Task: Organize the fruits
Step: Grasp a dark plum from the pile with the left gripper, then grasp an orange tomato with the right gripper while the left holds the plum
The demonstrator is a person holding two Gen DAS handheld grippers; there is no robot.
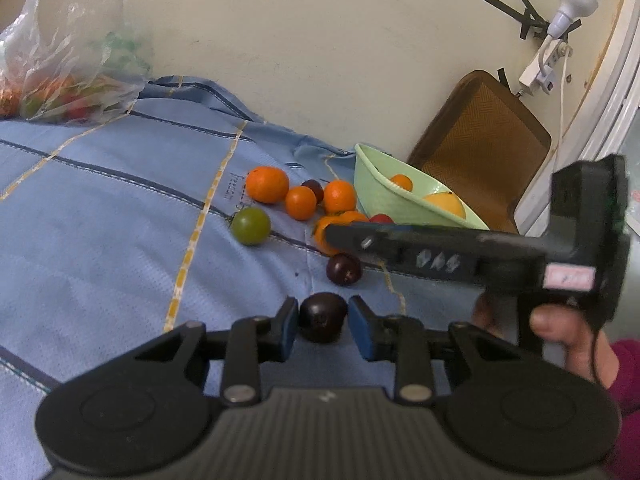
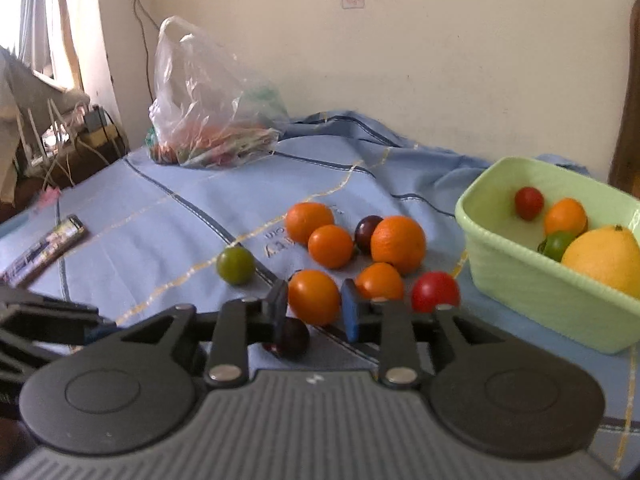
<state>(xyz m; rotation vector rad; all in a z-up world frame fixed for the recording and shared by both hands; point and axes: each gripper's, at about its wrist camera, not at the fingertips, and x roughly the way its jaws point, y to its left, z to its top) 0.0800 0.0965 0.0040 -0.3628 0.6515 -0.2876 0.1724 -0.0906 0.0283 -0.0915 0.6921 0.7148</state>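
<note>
In the left wrist view my left gripper (image 1: pixel 323 320) is shut on a dark plum (image 1: pixel 323 317) low over the blue cloth (image 1: pixel 100 240). A second dark plum (image 1: pixel 344 270) lies just beyond it. In the right wrist view my right gripper (image 2: pixel 314 304) is shut on a small orange fruit (image 2: pixel 314 296), both blue pads against its sides. More oranges (image 2: pixel 398 244), a red tomato (image 2: pixel 435 291) and a green tomato (image 2: pixel 235 265) lie loose around it. The light green basket (image 2: pixel 520 280) at the right holds a large yellow-orange fruit (image 2: pixel 604 260), an orange, a red and a green tomato.
A clear plastic bag (image 2: pixel 200 120) with produce sits at the back left by the wall. A flat packet (image 2: pixel 44 254) lies near the cloth's left edge. A brown chair (image 1: pixel 480 140) stands behind the basket. A hand (image 1: pixel 568 336) holds the right gripper's handle.
</note>
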